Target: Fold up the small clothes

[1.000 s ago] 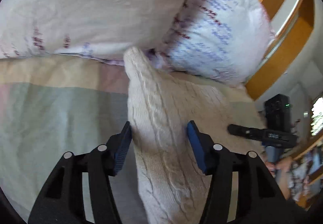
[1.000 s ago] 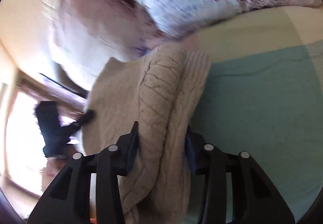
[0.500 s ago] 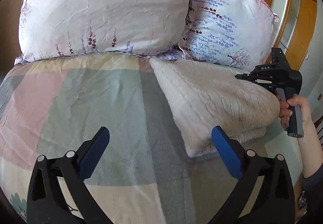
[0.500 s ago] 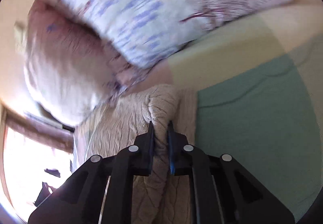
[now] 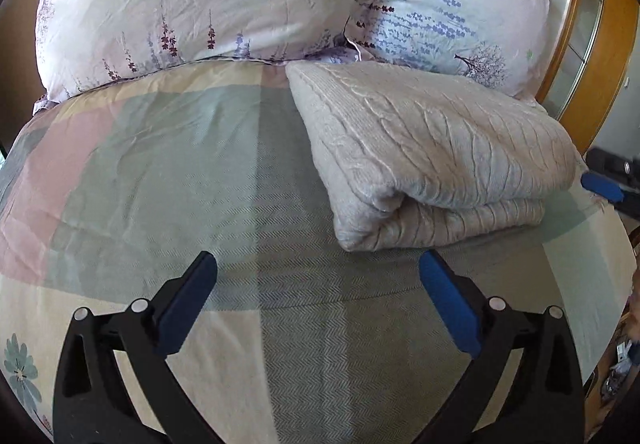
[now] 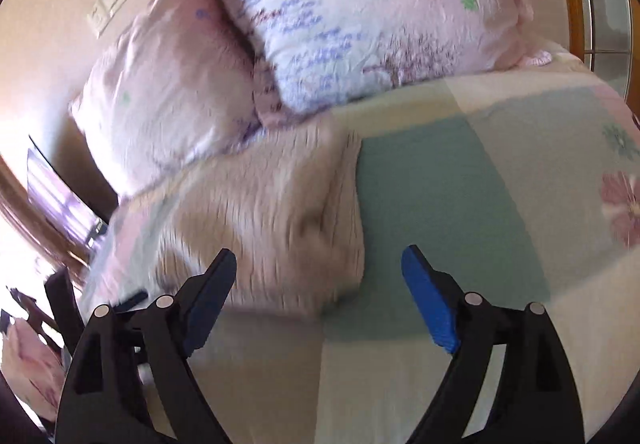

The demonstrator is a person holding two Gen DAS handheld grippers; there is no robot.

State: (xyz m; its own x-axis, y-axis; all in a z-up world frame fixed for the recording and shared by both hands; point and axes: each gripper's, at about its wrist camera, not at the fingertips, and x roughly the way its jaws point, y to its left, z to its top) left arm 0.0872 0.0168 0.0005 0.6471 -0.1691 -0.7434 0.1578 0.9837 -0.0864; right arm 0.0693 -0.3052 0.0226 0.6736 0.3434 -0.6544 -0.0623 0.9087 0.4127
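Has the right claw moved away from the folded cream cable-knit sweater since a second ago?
Yes. The right claw has opened and backed off the cream cable-knit sweater, which lies below the floral pillows.

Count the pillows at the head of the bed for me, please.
2. One floral pillow stands at the left, above the patchwork bedspread. The other pillow leans at the right, directly behind the folded knit sweater. More could be hidden out of frame.

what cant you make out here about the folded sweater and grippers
- Folded sweater: inner layers hidden by its top fold, left wrist view.
- Sweater knit: motion-blurred, right wrist view.
- Right hand-held gripper: cut off at left view's right edge.
- Left hand-held gripper: open, empty.
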